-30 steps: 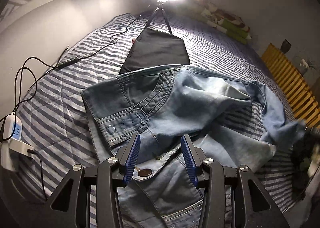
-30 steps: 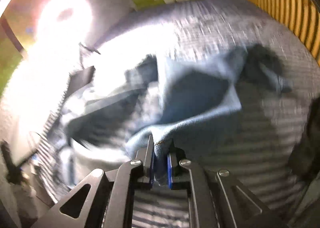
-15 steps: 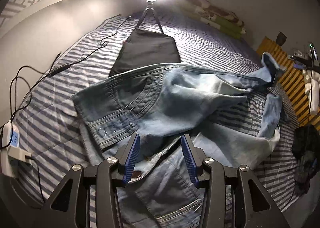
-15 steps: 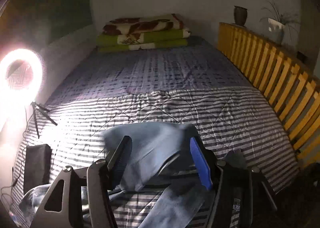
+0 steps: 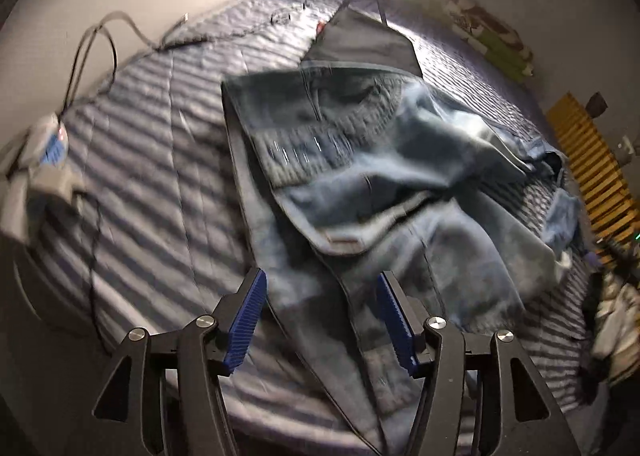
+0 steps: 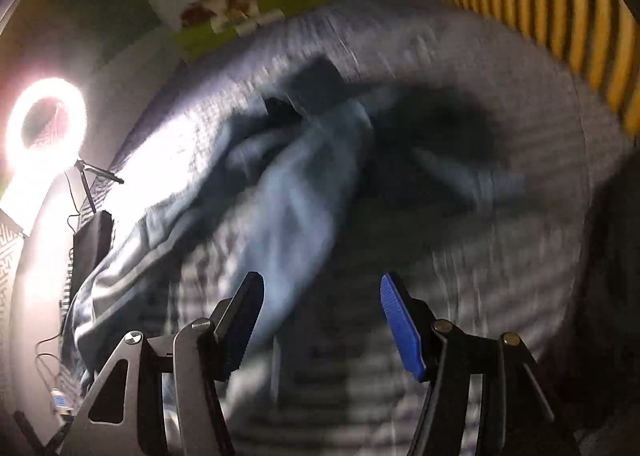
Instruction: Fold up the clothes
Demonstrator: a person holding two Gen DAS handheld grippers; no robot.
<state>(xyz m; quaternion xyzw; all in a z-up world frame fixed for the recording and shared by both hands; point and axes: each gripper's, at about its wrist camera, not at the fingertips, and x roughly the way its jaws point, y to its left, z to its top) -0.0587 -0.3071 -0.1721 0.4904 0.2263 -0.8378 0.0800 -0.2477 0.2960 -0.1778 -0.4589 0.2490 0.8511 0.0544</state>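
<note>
Right fingers [image 6: 394,320] released jeans [image 6: 288,191], left gripper [image 5: 320,316] widening

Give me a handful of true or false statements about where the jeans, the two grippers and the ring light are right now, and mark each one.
1. The jeans lie rumpled on the striped bedspread. True.
2. The right gripper is clamped on a fold of denim. False: its jaws stand apart with nothing pinched between them.
3. The left gripper has its jaws apart above the denim. True: they have just been opening, and neither pad presses the cloth.
4. The ring light is switched off. False: it glows brightly on its tripod.
5. A folded dark garment lies beyond the jeans, near the light. True.
</note>
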